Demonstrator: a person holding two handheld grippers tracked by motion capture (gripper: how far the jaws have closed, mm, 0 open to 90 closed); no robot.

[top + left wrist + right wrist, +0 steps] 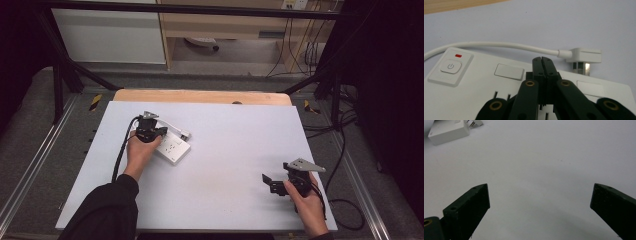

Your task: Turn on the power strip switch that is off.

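The left gripper [541,59] has its two black jaws pressed flat together with nothing between them, and the joined tip rests over the top face of the white power strip [481,82], close to its far edge and between two blank rectangular covers. From there the likely step is a press or a nudge with the closed tip, so the closed jaws should serve as one blunt finger and come down square, not at a slant, or the strip may skate on the smooth white table [235,150]. The power button [451,66], with a small red mark just above it, sits well to the left of the tip in the left gripper view; if that is the target, the hand needs to slide sideways first. The white cord [499,45] curves along the strip's far side to the plug [584,58], which lies loose on the table just beyond the strip with its metal prongs showing. The strip sits toward the table's left rear in the high view. The right gripper [540,200] hangs wide open and empty over bare table, well apart near the front right, free to steady the strip's edge.
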